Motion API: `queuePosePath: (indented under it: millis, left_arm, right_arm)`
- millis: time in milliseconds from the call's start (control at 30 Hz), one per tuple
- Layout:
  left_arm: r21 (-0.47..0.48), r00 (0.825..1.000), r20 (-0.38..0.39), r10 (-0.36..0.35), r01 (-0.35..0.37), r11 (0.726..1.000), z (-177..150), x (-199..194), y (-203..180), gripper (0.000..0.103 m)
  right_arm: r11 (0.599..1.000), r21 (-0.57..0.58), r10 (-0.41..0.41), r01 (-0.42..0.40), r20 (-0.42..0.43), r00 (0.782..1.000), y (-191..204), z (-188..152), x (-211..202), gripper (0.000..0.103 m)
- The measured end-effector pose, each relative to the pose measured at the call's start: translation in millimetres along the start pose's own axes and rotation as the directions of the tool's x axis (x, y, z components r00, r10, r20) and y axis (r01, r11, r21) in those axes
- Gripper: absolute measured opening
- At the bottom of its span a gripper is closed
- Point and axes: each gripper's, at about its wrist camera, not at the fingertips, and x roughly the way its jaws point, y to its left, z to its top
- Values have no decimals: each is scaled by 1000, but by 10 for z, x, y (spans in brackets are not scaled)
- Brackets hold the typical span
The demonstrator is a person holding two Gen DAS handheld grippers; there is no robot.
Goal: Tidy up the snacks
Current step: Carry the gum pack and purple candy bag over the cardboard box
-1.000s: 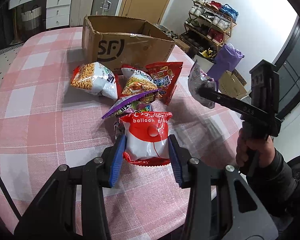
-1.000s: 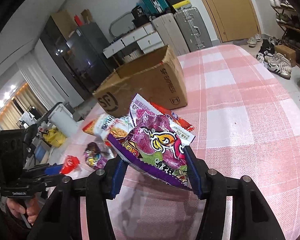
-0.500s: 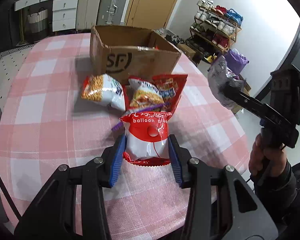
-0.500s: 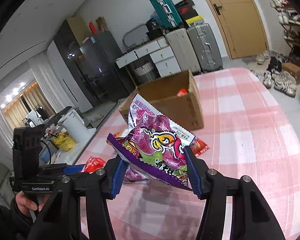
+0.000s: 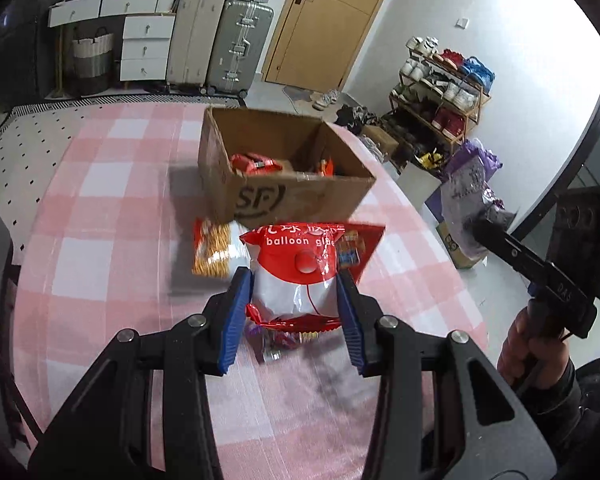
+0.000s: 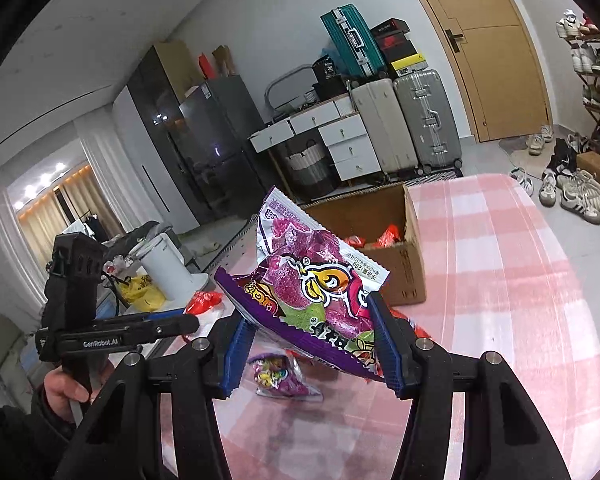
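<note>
**Two snack bags held in the air above the pink checked table**

The left gripper (image 5: 296, 300) is clamped on a red-and-white bag marked "balloon" (image 5: 296, 276), its blue pads pressing the bag's sides, and the bag hangs clear of the table (image 5: 100, 240). The right gripper (image 6: 312, 340) grips a purple snack bag (image 6: 312, 280) between its pads, tilted, also off the cloth. Beyond both stands an open cardboard box (image 5: 300, 196) with red packets already lying inside. Just in front of the box an orange-and-white bag (image 5: 216, 252) and a red bag (image 5: 360, 244) rest on the cloth. A small purple packet (image 6: 280, 376) lies on the table beneath the raised bags. A hand (image 5: 528, 344) holds the right gripper's handle off the table's edge.
</note>
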Motion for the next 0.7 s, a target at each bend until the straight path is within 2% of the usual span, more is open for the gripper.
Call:
queuePosePath:
  millis: [200, 367, 700]
  left_arm:
    - [60, 999, 11, 39, -40, 997, 373, 44, -58, 39]
    - [96, 999, 28, 44, -46, 994, 683, 93, -136, 40]
    - [95, 999, 29, 40, -42, 995, 1267, 343, -251, 40]
  right_arm:
    - [999, -29, 14, -14, 9, 1000, 41, 229, 73, 55]
    - [998, -54, 25, -24, 15, 1000, 74, 440, 182, 55]
    - [996, -84, 34, -33, 6, 999, 75, 848, 417, 55]
